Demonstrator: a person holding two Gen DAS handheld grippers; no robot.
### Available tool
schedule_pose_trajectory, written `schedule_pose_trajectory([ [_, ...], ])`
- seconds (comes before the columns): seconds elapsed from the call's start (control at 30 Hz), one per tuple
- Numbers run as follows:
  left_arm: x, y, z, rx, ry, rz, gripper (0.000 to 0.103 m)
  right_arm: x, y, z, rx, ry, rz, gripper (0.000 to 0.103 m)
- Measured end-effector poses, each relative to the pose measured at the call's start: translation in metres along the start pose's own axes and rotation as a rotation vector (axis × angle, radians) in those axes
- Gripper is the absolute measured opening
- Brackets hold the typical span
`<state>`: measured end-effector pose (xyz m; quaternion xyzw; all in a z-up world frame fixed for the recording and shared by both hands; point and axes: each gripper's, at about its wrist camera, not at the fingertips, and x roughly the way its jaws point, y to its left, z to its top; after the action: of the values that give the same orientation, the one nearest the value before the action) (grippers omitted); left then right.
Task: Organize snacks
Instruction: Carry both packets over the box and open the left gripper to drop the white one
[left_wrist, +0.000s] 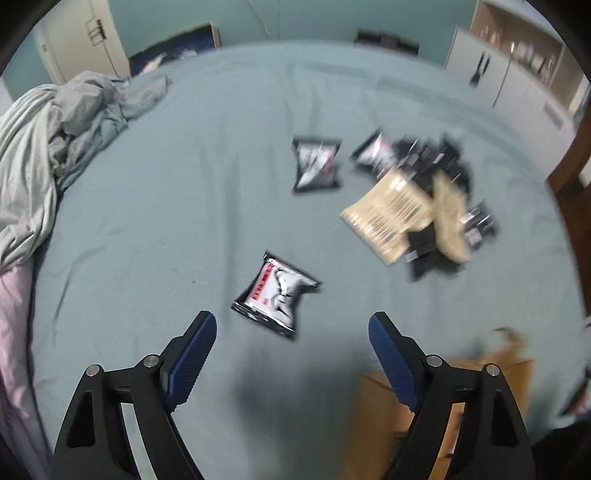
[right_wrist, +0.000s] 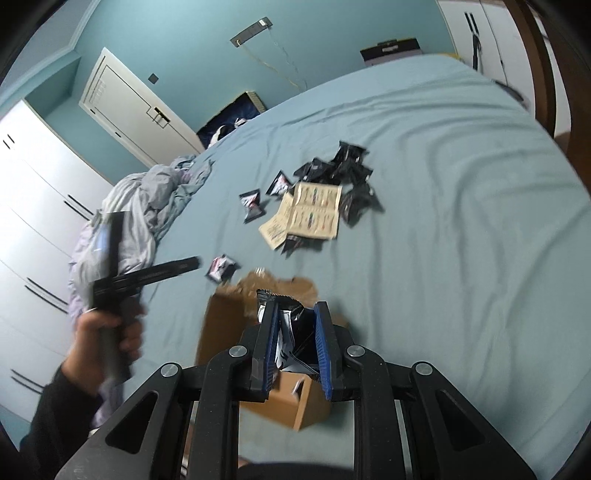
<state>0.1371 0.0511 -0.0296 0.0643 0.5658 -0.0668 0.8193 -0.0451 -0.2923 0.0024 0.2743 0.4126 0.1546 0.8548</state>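
Black-and-white snack packets lie scattered on the blue bed. The nearest packet (left_wrist: 277, 293) lies just beyond my open, empty left gripper (left_wrist: 291, 325); it also shows in the right wrist view (right_wrist: 221, 267). Another packet (left_wrist: 317, 164) lies farther off, beside a pile of packets (left_wrist: 436, 162) and a beige leaflet (left_wrist: 388, 210). My right gripper (right_wrist: 295, 312) is shut on a black snack packet (right_wrist: 291, 325) above an open cardboard box (right_wrist: 229, 325). The left gripper (right_wrist: 147, 275) shows in a hand at the left of the right wrist view.
A crumpled grey blanket (left_wrist: 55, 129) is heaped at the bed's left side. The cardboard box (left_wrist: 443, 387) sits at the near right. White wardrobes (right_wrist: 37, 221) and a door (right_wrist: 129, 107) stand beyond the bed.
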Motion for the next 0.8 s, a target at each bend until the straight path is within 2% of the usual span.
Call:
schedule_pose_trajectory([
  [0.1, 0.036, 0.014, 0.006, -0.058, 0.046, 0.043, 0.083, 0.0, -0.004, 0.0, 0.011, -0.001, -0.001, 0.017],
  [0.17, 0.052, 0.02, 0.011, -0.082, 0.057, 0.032, 0.083, 0.007, -0.005, 0.003, 0.011, 0.007, -0.009, 0.017],
  [0.2, 0.061, 0.02, 0.013, -0.079, 0.059, 0.035, 0.082, 0.012, -0.006, 0.004, 0.013, 0.017, -0.018, 0.017],
  [0.23, 0.068, 0.018, 0.015, -0.056, 0.044, 0.063, 0.078, 0.019, -0.007, 0.005, 0.014, 0.029, -0.027, 0.017],
  [0.3, 0.076, 0.014, 0.016, 0.001, 0.014, 0.1, 0.062, 0.028, -0.005, 0.007, 0.014, 0.052, -0.036, 0.017],
  [0.37, 0.08, 0.013, 0.017, 0.016, 0.002, 0.058, 0.036, 0.037, -0.003, 0.009, 0.013, 0.066, -0.037, 0.017],
  [0.4, 0.077, 0.014, 0.017, 0.009, -0.019, 0.04, 0.029, 0.041, -0.002, 0.011, 0.011, 0.072, -0.035, 0.017],
  [0.57, 0.056, 0.007, 0.012, 0.054, -0.077, 0.104, 0.027, 0.053, -0.002, 0.013, 0.013, 0.098, -0.027, 0.017],
  [0.73, -0.003, 0.004, -0.005, 0.018, -0.128, 0.075, 0.027, 0.05, -0.001, 0.011, 0.0, 0.087, -0.007, 0.017],
  [0.8, -0.035, -0.007, -0.018, 0.015, -0.153, 0.004, 0.027, 0.048, -0.001, 0.01, 0.003, 0.079, -0.004, 0.017],
])
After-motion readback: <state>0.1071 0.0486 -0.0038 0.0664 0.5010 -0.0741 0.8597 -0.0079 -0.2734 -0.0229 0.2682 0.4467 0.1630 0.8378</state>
